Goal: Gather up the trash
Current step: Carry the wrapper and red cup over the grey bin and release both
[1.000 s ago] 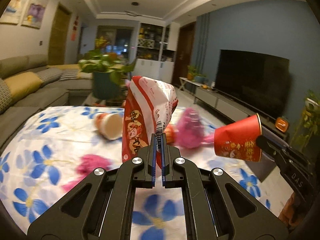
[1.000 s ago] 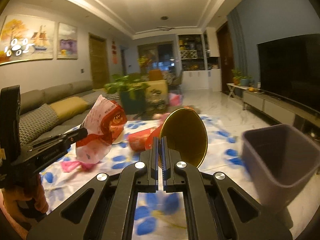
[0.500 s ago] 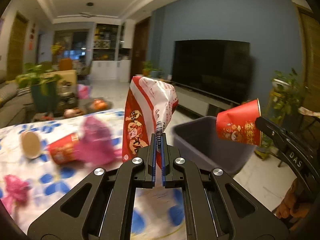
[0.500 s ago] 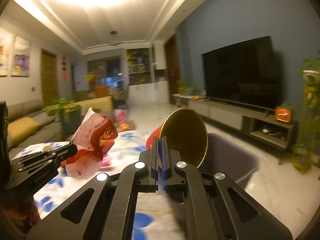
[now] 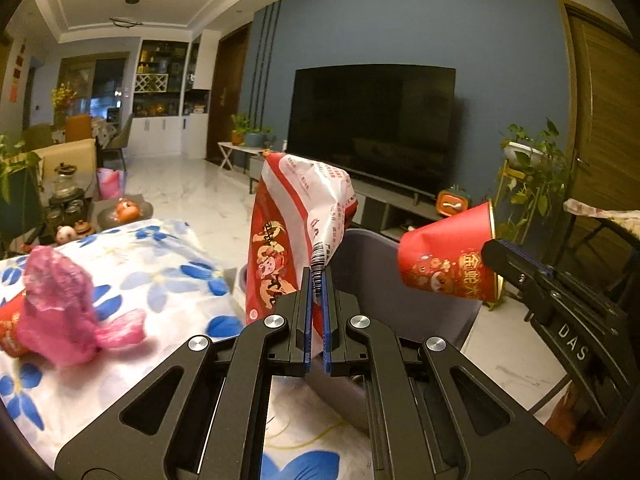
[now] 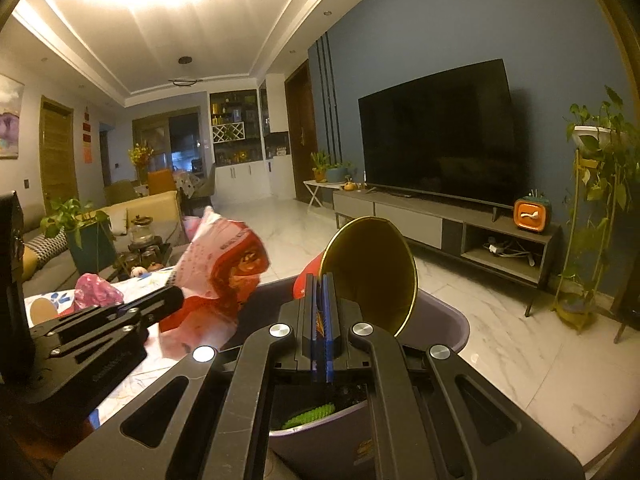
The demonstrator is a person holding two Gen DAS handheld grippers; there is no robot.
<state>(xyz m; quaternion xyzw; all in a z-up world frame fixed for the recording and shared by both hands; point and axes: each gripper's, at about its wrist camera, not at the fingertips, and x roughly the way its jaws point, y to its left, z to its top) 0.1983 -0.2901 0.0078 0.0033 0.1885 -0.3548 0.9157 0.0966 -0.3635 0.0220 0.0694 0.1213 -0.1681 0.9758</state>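
Note:
My left gripper is shut on a red and white snack bag, held upright above the near rim of a grey trash bin. The bag also shows in the right wrist view. My right gripper is shut on the rim of a red paper cup with a gold inside, held over the bin. The cup appears in the left wrist view, to the right of the bag. A green object lies inside the bin.
A table with a blue-flowered cloth lies to the left, with a pink plastic bag and a red cup on it. A TV on a low cabinet stands ahead across the marble floor. A plant stand is at right.
Both grippers have swung right from over the table to over the grey bin, still holding the bag and the cup. The table's trash has slid to the left of view.

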